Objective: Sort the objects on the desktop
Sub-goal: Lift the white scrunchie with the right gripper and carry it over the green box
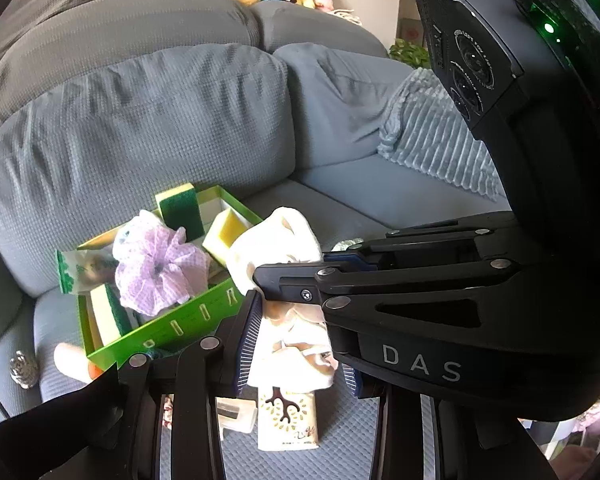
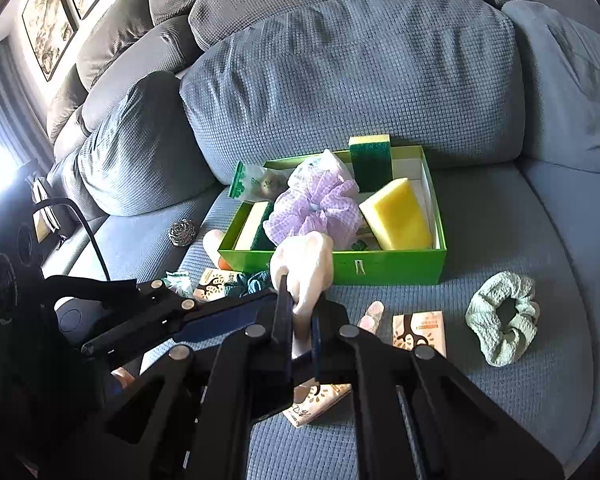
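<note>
Both grippers hold one cream cloth (image 1: 272, 240) with brown print above the sofa seat. In the left wrist view my left gripper (image 1: 300, 340) is shut on its lower part, and my right gripper (image 1: 288, 268) reaches in from the right, shut on the part above. The right wrist view shows my right gripper (image 2: 300, 312) pinching the cream cloth (image 2: 304, 260), with the left gripper (image 2: 256, 320) coming in from the left. Just behind stands a green box (image 2: 380, 266) holding sponges and a purple mesh puff (image 2: 316, 208).
On the seat lie tissue packs (image 2: 420, 330) with a tree print, a pale green scrunchie (image 2: 500, 320), a teal scrunchie (image 2: 252, 280) and a steel scourer (image 2: 183, 232). Grey back cushions (image 2: 340, 80) rise right behind the box. Another tissue pack (image 1: 288, 420) lies under the cloth.
</note>
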Demonstrator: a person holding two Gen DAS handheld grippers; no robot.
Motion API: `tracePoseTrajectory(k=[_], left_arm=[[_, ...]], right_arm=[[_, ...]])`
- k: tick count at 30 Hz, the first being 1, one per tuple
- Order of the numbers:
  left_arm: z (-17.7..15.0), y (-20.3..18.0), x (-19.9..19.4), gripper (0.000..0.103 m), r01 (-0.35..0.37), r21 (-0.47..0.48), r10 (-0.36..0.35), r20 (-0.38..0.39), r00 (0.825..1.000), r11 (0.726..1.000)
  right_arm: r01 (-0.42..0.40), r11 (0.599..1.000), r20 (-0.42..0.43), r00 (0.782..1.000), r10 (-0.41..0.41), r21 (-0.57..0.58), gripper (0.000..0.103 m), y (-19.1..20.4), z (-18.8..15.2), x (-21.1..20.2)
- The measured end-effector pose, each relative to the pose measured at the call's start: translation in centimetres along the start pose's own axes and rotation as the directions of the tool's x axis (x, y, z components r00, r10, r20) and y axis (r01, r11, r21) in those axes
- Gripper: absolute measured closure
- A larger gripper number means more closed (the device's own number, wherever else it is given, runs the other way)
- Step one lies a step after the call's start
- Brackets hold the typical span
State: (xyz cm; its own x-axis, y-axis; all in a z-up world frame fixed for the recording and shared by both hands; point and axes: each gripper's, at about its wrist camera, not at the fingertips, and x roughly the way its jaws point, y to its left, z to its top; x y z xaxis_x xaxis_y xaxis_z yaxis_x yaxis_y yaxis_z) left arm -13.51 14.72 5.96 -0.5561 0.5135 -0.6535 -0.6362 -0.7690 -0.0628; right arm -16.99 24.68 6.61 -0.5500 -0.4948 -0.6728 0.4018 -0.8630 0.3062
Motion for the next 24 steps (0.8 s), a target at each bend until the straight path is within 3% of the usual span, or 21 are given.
tracePoseTrajectory(k=[24], left_arm=[[1.7,2.6,0.6,0.066,-0.010,-0.022,0.010,0.000,1.000,1.000]], right_arm=[[-0.016,1.000,-0.002,1.000,0.016,-0.018,0.096,0.4,2.9,2.5]])
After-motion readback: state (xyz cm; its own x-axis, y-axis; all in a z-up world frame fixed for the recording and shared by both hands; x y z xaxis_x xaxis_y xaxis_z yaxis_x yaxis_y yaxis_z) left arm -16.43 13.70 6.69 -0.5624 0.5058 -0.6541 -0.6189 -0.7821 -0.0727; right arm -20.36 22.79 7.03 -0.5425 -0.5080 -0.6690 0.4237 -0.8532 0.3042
